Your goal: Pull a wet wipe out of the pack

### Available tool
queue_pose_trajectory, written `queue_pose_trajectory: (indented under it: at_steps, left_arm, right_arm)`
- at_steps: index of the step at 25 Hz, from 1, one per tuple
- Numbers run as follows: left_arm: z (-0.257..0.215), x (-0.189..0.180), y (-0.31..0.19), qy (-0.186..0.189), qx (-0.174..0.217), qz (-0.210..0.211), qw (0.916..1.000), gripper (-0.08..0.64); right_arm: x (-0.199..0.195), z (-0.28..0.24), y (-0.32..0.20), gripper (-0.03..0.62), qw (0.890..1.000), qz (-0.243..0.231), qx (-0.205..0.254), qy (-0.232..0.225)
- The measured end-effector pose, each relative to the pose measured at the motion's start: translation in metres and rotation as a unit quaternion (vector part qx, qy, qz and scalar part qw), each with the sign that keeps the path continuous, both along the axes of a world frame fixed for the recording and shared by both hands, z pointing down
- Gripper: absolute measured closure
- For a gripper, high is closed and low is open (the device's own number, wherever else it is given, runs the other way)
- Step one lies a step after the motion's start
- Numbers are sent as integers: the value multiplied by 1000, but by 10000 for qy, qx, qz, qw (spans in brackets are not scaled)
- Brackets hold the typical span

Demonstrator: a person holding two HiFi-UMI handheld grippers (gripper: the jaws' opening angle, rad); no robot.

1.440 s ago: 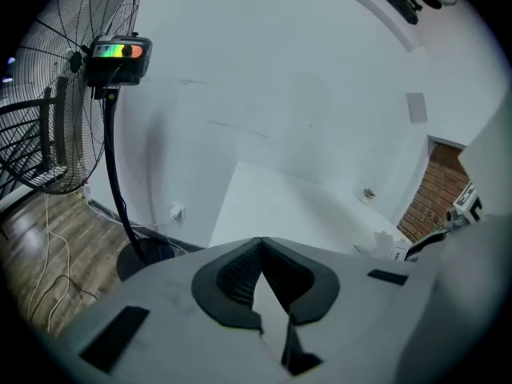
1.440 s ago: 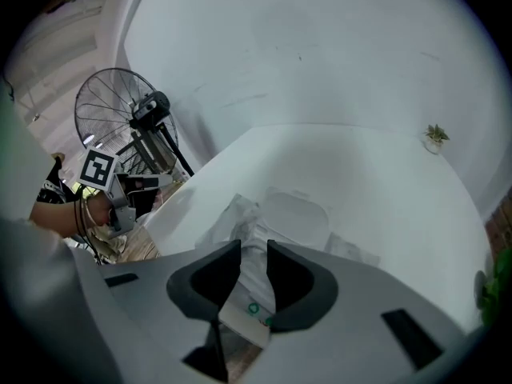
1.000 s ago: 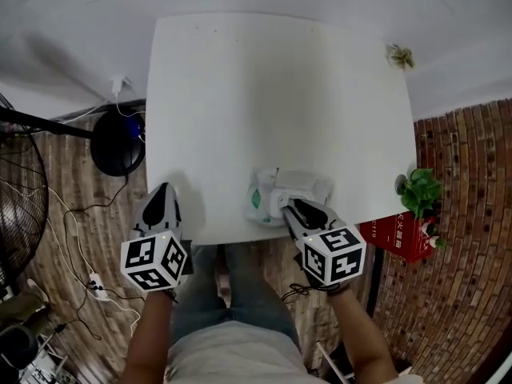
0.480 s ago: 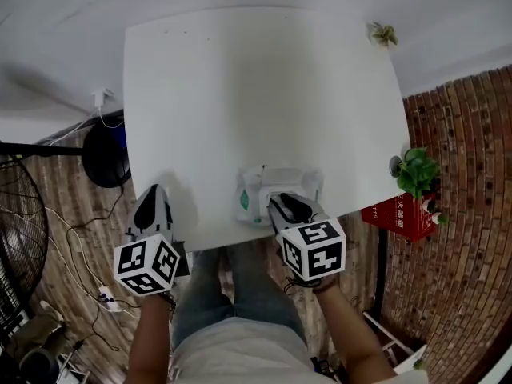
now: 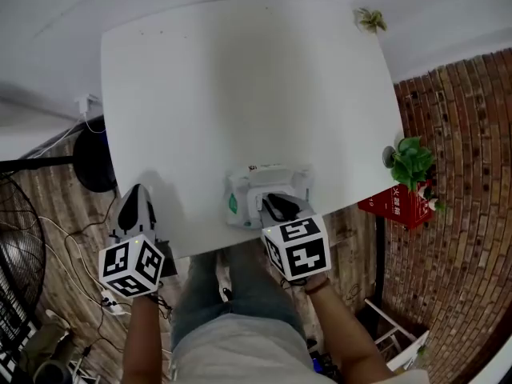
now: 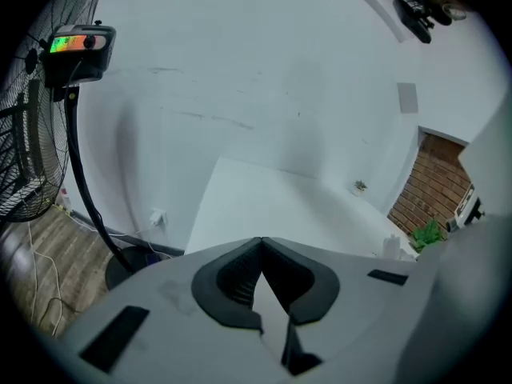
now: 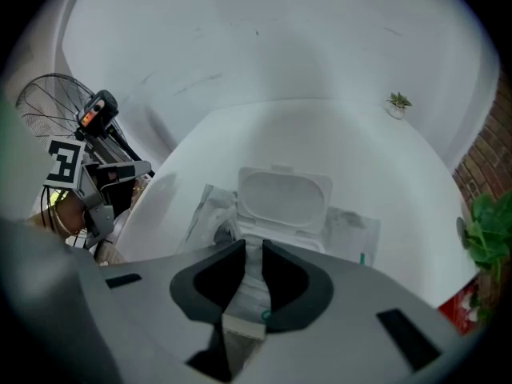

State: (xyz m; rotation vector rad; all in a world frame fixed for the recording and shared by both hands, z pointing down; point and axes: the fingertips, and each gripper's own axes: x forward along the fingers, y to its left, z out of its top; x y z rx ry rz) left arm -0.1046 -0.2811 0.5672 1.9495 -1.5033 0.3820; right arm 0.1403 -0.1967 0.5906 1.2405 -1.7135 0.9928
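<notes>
Was dim and flat, softly lit from above, without glare. Threw a faint shadow from the left gripper (image 5: 136, 190) onto the white table (image 5: 240, 94), lower left of the head view. Curved hard into black corners in both gripper views; went soft along the bottom edge there.

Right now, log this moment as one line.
left gripper: shut, empty, at table near-left edge | right gripper: shut on wet wipe | pack: on table, lid open

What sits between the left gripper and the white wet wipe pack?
Only bare white tabletop separates the left gripper and the white wet wipe pack, in the head view.
</notes>
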Motion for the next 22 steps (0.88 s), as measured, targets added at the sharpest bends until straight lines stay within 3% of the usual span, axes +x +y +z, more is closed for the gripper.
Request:
queue_pose_trajectory:
  at_steps: [22]
  left_arm:
    - [2,7,-10,-22,-22,24,10000,555]
  right_arm:
    - [3,2,0,583,9999,40,-71,85]
